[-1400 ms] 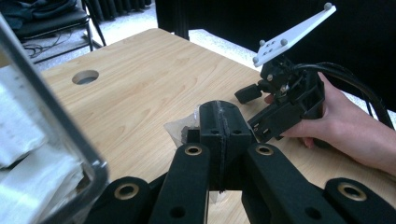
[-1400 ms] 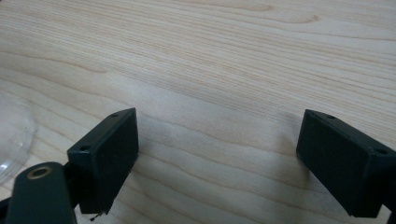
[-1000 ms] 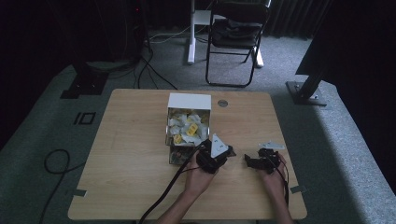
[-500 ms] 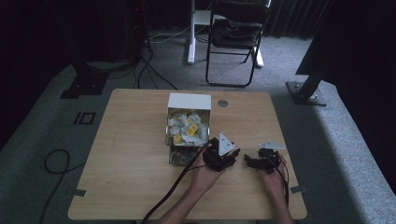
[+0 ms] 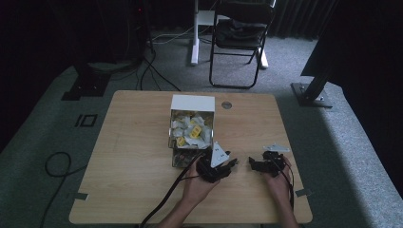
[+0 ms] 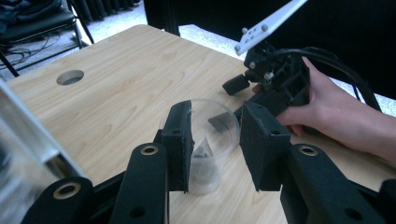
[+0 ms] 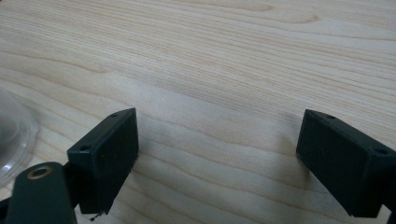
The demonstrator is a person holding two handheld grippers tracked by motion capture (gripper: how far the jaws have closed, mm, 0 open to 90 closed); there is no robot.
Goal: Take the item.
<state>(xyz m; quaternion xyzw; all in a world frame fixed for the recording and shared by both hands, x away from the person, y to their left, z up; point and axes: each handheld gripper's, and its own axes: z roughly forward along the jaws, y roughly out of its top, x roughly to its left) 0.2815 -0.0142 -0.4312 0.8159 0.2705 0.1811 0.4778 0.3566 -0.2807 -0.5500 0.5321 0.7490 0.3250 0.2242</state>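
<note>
A clear plastic cup [image 6: 212,128] stands upright between the black jaws of my left gripper [image 6: 215,140], which close on its sides just above the wooden table [image 5: 133,156]. In the high view my left gripper [image 5: 231,164] is at the table's front centre and points right. My right gripper [image 5: 252,164] faces it a short way off. In its own view my right gripper [image 7: 217,154] is open over bare wood, and the cup's rim [image 7: 14,135] curves in at the far left.
A white-topped box [image 5: 192,102] holding several yellow and white packets [image 5: 190,130] stands just behind my left gripper. A round hole [image 5: 226,105] lies near the table's far edge. A chair [image 5: 240,28] and cables [image 5: 59,166] are on the floor.
My left gripper has moved right, away from the box front and toward my right gripper. The right gripper has stayed in place.
</note>
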